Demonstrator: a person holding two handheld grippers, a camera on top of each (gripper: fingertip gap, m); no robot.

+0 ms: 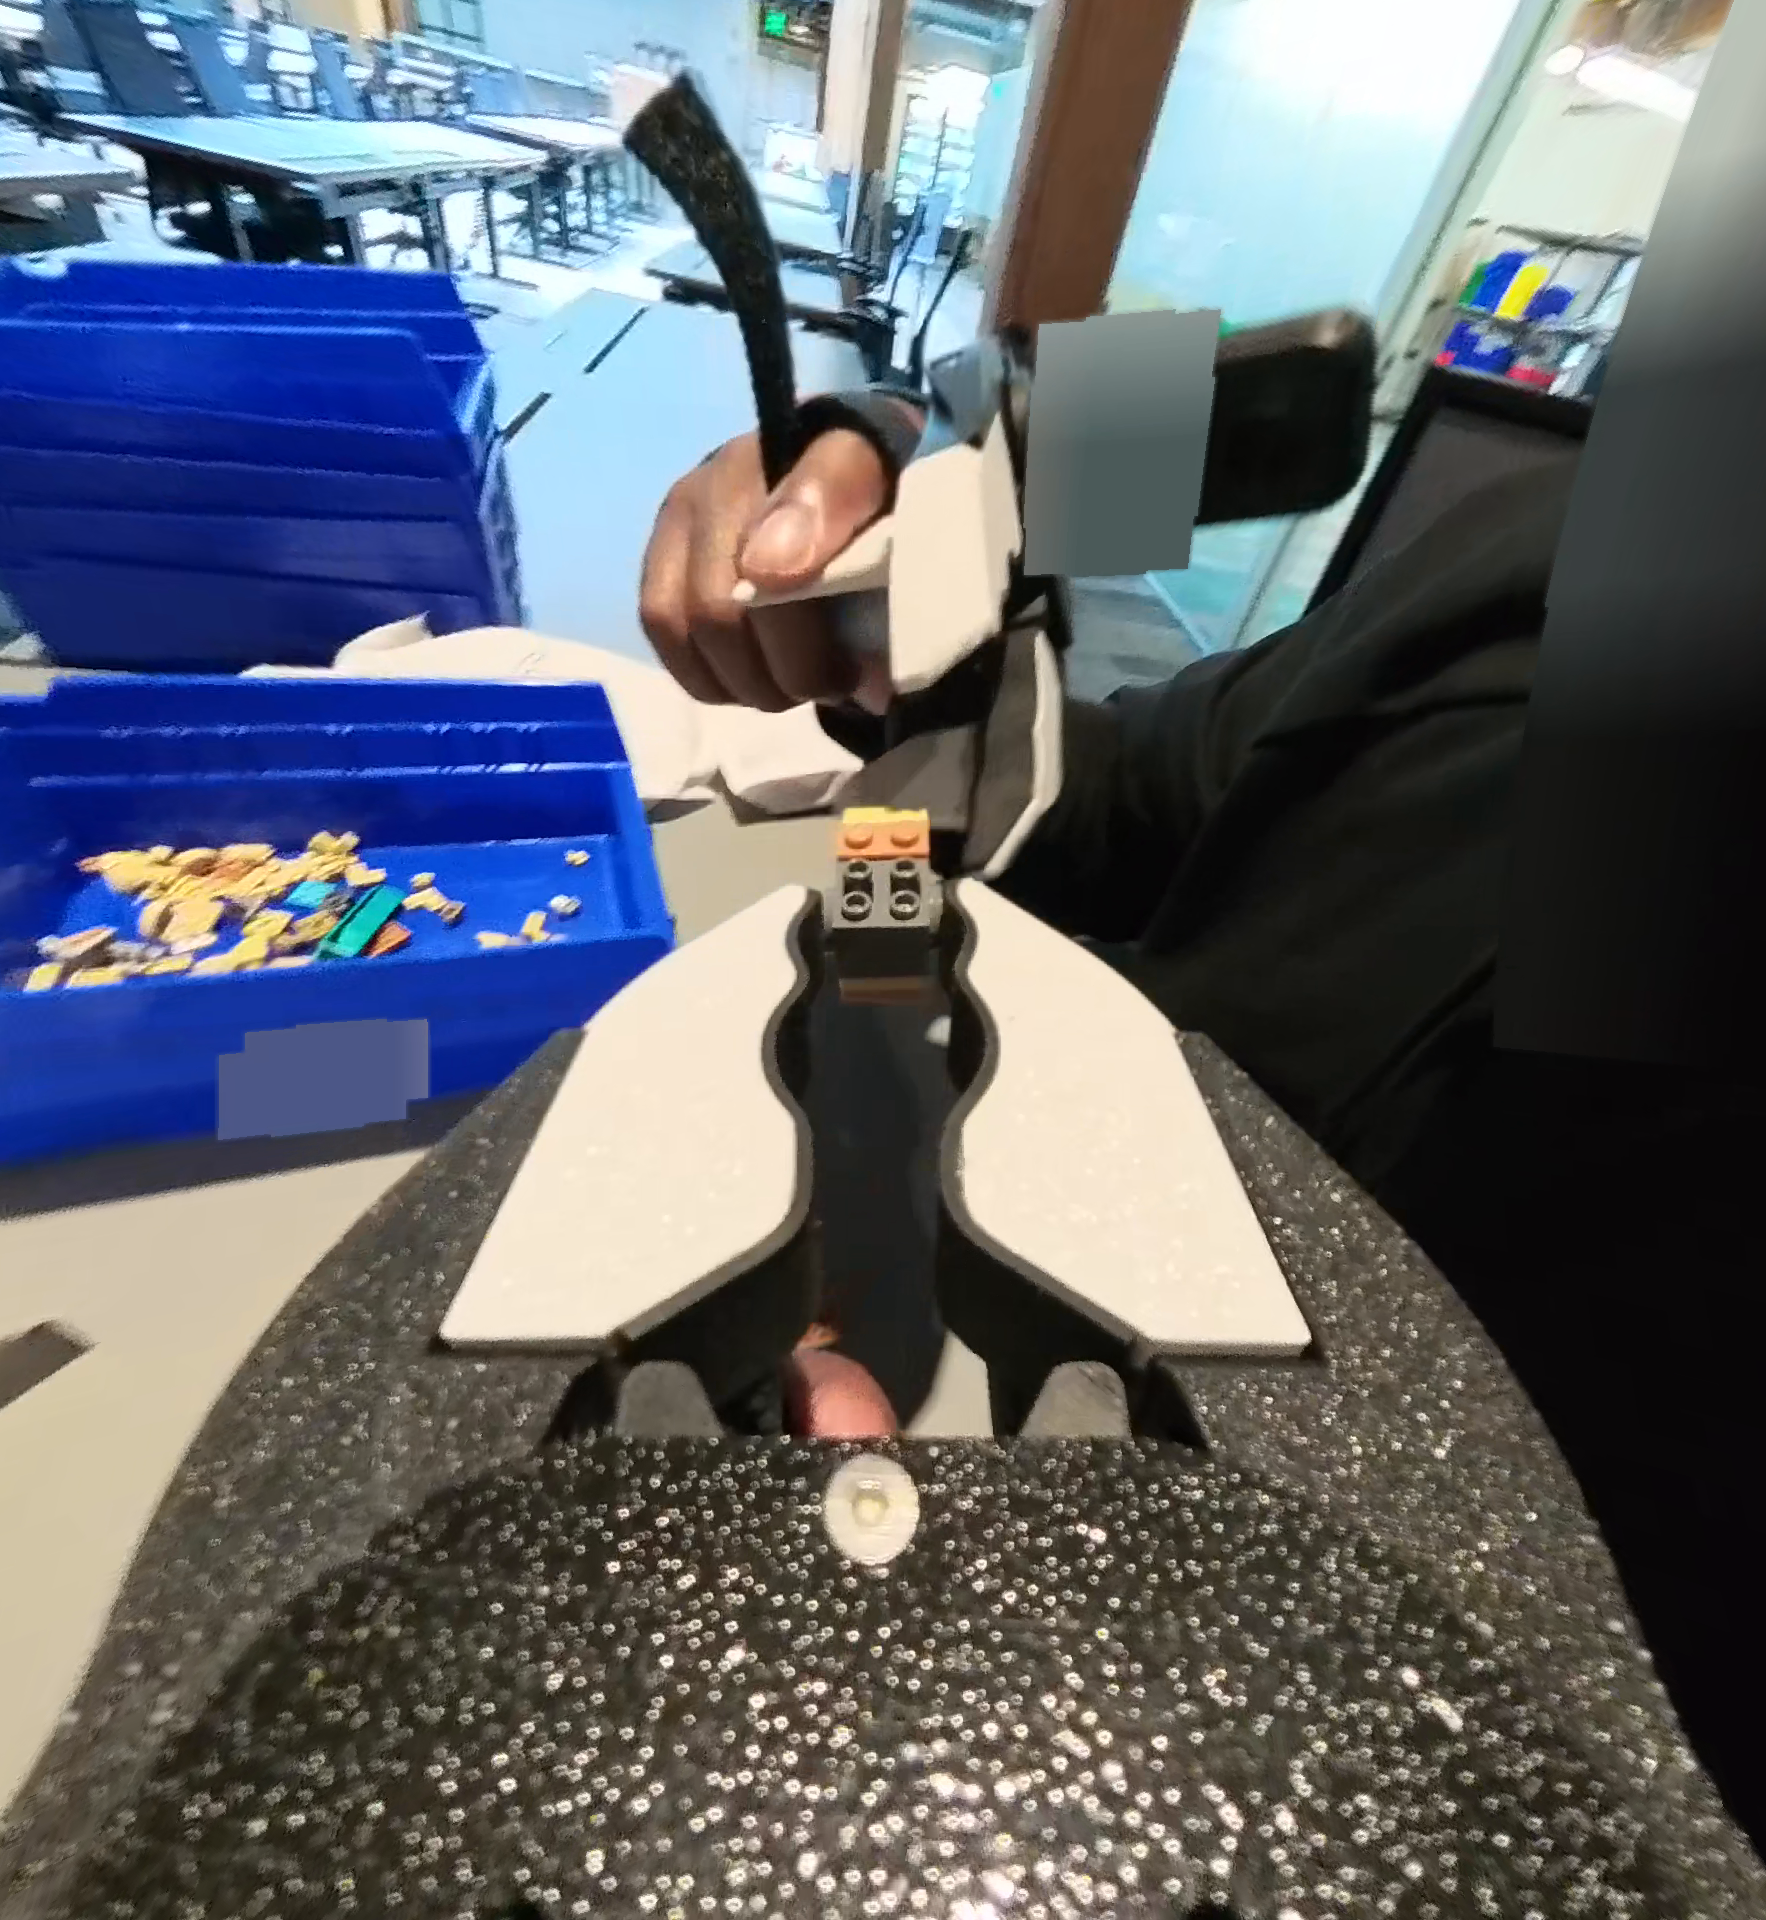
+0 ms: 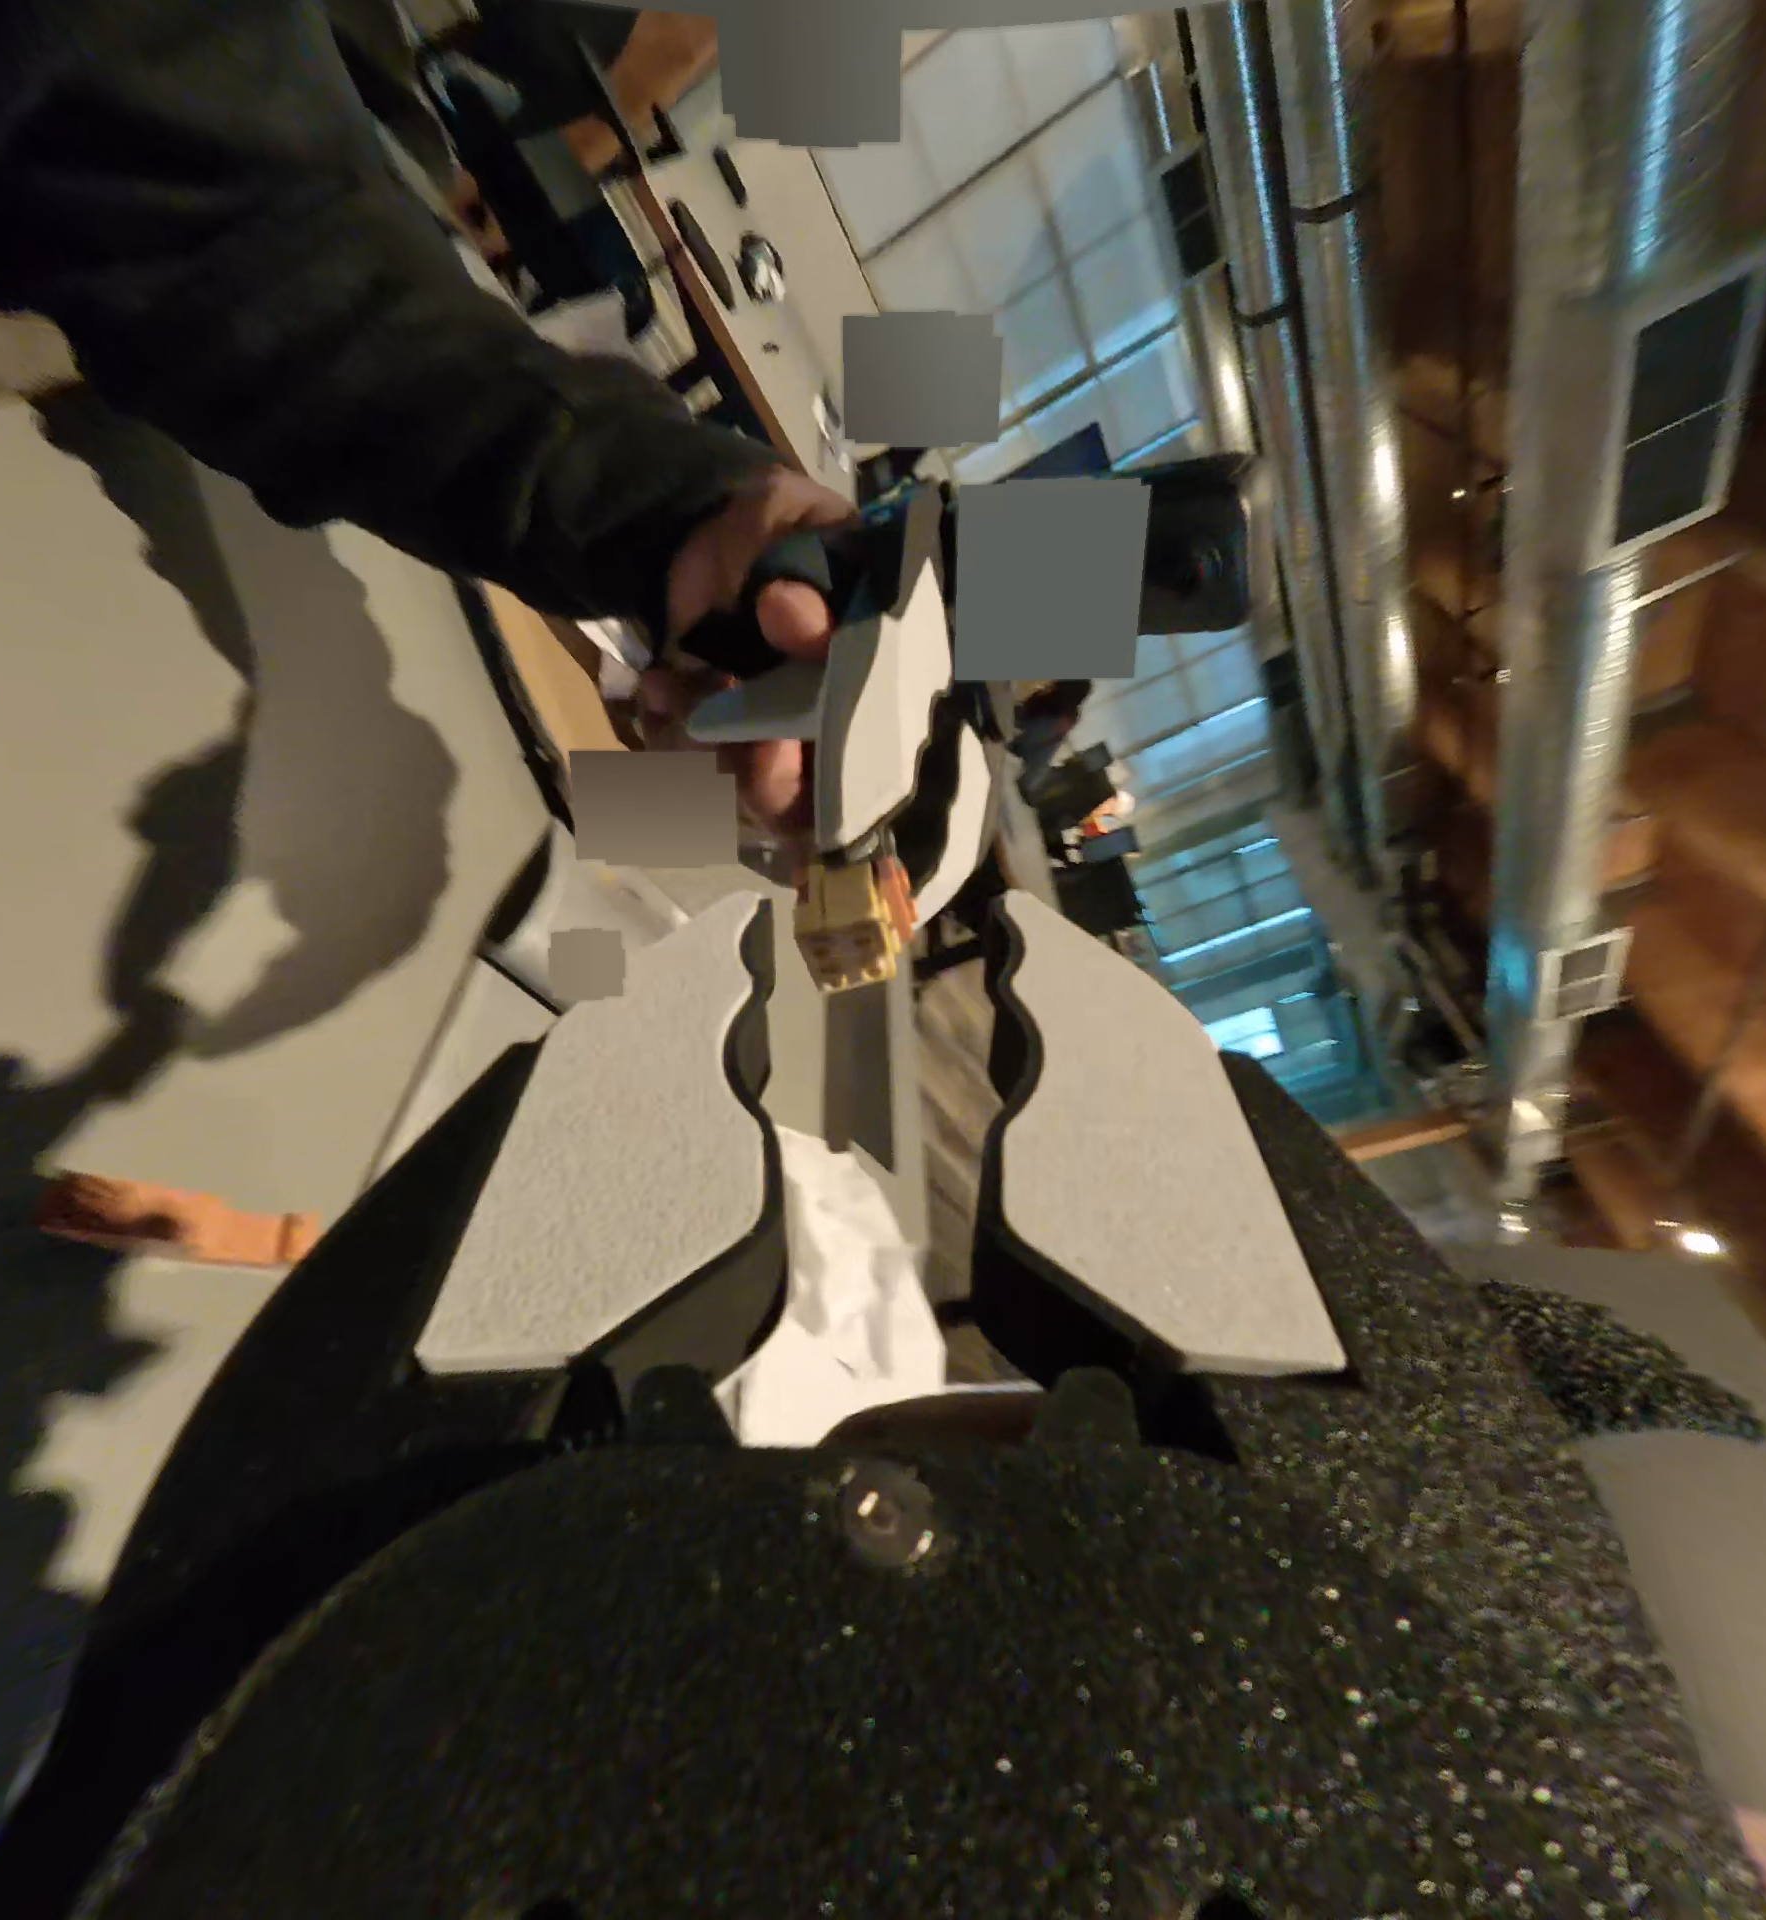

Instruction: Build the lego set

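The small lego assembly (image 1: 884,896) is held in the air above the desk (image 1: 131,1340), between the two tools. In the left wrist view it shows a dark grey brick with an orange plate on its far side. In the right wrist view the same assembly (image 2: 848,940) shows a tan brick with orange parts behind it.

The left tongs (image 1: 881,914) are pinching the dark grey brick between their tips. The right tongs (image 2: 884,935) are spread; the tan end of the assembly sits in the gap between their tips, and I cannot tell if it touches a finger (image 2: 650,1091). In the left wrist view the right tongs (image 1: 946,831) come from the far side, with their tips just beside the orange plate. The hand (image 1: 754,582) that holds this tool is bare, with a black sleeve (image 1: 1274,810) behind it and a black strap rising above the thumb.

To the left on the desk stands a blue bin (image 1: 266,1029) with many loose pieces (image 1: 235,904), mostly tan, with some teal ones. Farther away a stack of blue bins (image 1: 214,457) stands behind it. A white crumpled sheet (image 1: 505,655) lies between the bins and the hand.
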